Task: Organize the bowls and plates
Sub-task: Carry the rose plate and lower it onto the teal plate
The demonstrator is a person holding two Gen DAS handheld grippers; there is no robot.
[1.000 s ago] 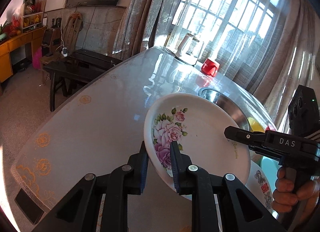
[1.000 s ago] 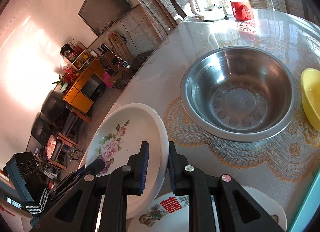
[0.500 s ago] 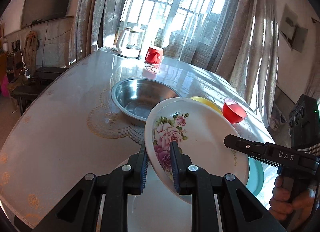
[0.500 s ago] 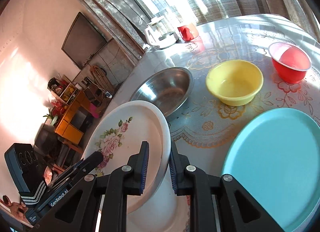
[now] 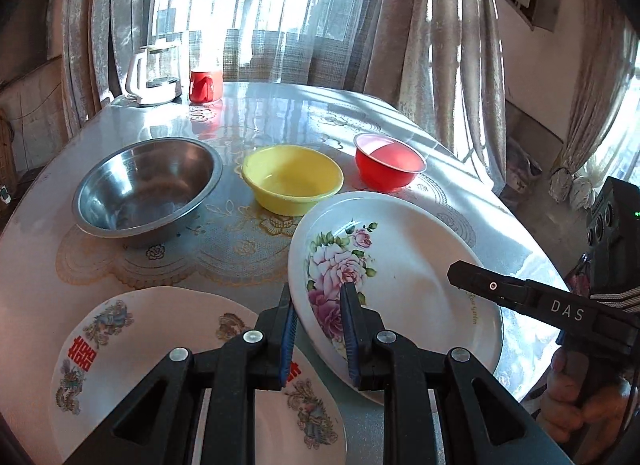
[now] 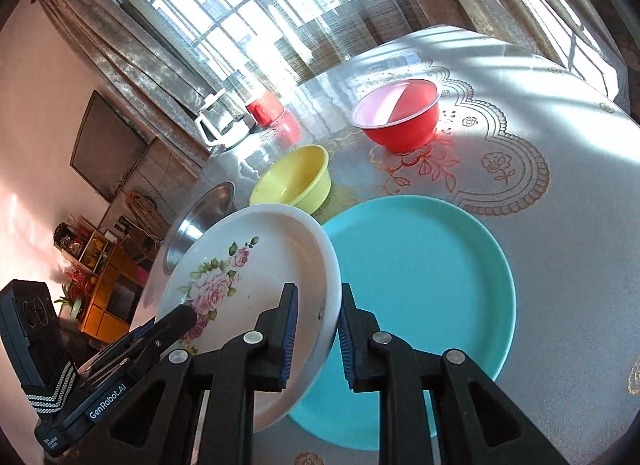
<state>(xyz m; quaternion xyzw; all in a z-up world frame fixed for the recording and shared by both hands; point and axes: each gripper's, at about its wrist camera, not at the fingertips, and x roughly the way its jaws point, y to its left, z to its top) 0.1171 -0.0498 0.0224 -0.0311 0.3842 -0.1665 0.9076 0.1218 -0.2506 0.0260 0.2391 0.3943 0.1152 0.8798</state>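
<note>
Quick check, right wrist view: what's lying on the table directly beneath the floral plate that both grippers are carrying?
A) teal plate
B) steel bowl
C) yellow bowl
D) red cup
A: in the right wrist view the floral plate, clamped at its rim by the right gripper and at the opposite edge by the left gripper, hangs tilted over the edge of the teal plate.

Your left gripper point(image 5: 318, 339) is black with blue ribbed pads and silver screws. Your right gripper point(image 6: 318, 339) matches it, marked "DAS"; the left reads "GenRobot.AI"
</note>
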